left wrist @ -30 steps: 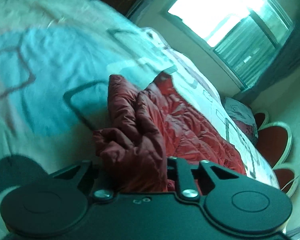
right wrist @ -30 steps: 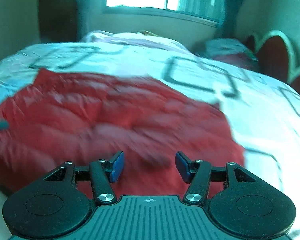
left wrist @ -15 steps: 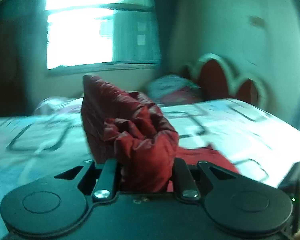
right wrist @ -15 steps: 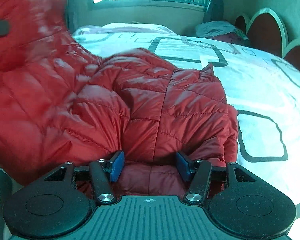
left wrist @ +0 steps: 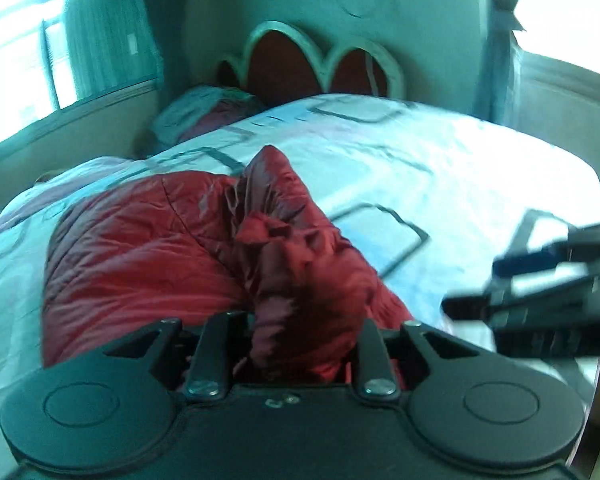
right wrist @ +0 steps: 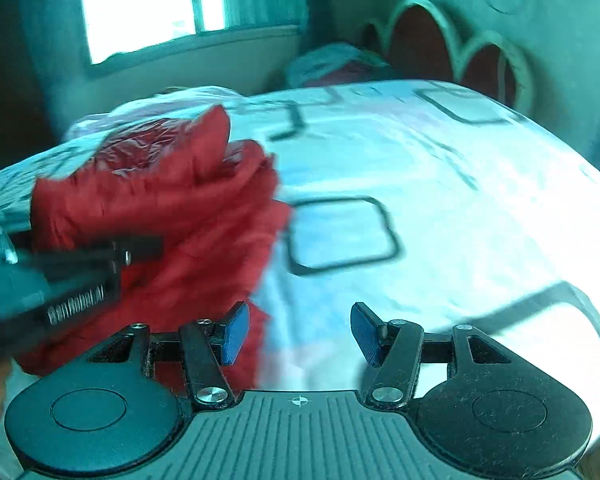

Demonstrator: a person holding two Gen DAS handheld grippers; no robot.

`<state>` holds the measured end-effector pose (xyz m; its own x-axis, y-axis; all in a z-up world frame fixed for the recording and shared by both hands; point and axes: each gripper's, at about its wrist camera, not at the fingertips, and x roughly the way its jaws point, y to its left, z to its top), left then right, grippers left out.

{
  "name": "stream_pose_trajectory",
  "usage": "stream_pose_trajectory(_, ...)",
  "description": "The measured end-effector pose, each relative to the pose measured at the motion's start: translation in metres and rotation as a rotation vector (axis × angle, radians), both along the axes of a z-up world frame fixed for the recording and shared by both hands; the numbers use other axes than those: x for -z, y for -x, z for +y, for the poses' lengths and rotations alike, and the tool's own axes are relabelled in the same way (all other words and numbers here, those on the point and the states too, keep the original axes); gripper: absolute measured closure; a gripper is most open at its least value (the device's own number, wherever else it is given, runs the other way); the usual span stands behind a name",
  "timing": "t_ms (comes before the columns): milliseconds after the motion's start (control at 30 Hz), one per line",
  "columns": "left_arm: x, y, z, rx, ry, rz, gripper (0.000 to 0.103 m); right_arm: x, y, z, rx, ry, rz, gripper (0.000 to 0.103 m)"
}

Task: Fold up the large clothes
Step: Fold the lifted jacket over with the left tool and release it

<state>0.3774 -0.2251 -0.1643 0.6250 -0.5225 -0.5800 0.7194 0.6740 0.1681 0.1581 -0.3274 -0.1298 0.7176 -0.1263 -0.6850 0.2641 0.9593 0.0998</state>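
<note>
A red quilted puffer jacket (left wrist: pixel 140 256) lies bunched on the bed. My left gripper (left wrist: pixel 296 344) is shut on a thick fold of the jacket, which bulges up between the fingers and hides their tips. The jacket also shows in the right wrist view (right wrist: pixel 172 208) at the left, with the left gripper (right wrist: pixel 100 268) reaching in beside it. My right gripper (right wrist: pixel 298 332) is open and empty, its blue pads (right wrist: pixel 236 330) over the bedspread just right of the jacket's edge. The right gripper (left wrist: pixel 540 292) shows blurred at the right of the left wrist view.
The bed has a white and blue bedspread (right wrist: pixel 440 200) with dark square outlines. A scalloped red headboard (left wrist: pixel 320 64) and a pillow (left wrist: pixel 204 112) lie at the far end. A bright window (right wrist: pixel 148 4) is behind. The bed's edge (left wrist: pixel 596 200) runs at the right.
My left gripper has swung the held jacket fold across and down toward the rest of the jacket. My right gripper has drawn off the jacket to its right side, over bare bedspread.
</note>
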Motion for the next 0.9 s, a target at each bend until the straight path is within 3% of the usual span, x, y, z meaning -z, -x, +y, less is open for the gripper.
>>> stream_pose_trajectory(33, 0.001, 0.004, 0.000, 0.016, -0.010, -0.009, 0.073, -0.002, 0.003, -0.003, 0.014, -0.001, -0.001, 0.046)
stream_pose_trajectory(67, -0.001, 0.007, 0.001, 0.028, -0.016, -0.010, 0.062, -0.006, 0.006, -0.006, 0.025, -0.003, -0.008, 0.046)
stream_pose_trajectory(100, -0.003, 0.009, 0.004, 0.044, -0.016, 0.002, 0.040, -0.009, 0.006, -0.009, 0.035, -0.009, -0.013, 0.046)
stream_pose_trajectory(167, -0.015, 0.017, 0.008, 0.082, 0.013, 0.028, 0.021, -0.017, 0.008, -0.017, 0.050, -0.028, -0.027, 0.046)
stream_pose_trajectory(267, -0.031, 0.037, 0.019, 0.124, 0.047, 0.019, 0.021, -0.031, 0.005, -0.033, 0.064, -0.082, -0.064, 0.046)
stream_pose_trajectory(367, -0.045, 0.051, 0.043, 0.089, 0.106, 0.022, 0.022, -0.048, -0.001, -0.041, 0.053, -0.156, -0.112, 0.046)
stream_pose_trajectory(467, -0.064, 0.053, 0.072, 0.002, 0.170, 0.015, 0.022, -0.064, -0.011, -0.036, 0.006, -0.220, -0.143, 0.046)
stream_pose_trajectory(567, -0.075, 0.043, 0.106, -0.144, 0.229, 0.019, 0.022, -0.075, -0.027, -0.026, -0.045, -0.288, -0.155, 0.046)
stream_pose_trajectory(733, -0.059, -0.003, 0.139, -0.405, 0.274, 0.116, 0.033, -0.072, -0.049, -0.001, -0.130, -0.359, -0.118, 0.046)
stream_pose_trajectory(867, -0.030, -0.023, 0.137, -0.433, 0.309, 0.226, 0.052, -0.045, -0.047, 0.016, -0.164, -0.365, -0.045, 0.046)
stream_pose_trajectory(900, -0.023, -0.024, 0.136, -0.426, 0.319, 0.244, 0.057, -0.040, -0.045, 0.017, -0.158, -0.362, -0.034, 0.052)
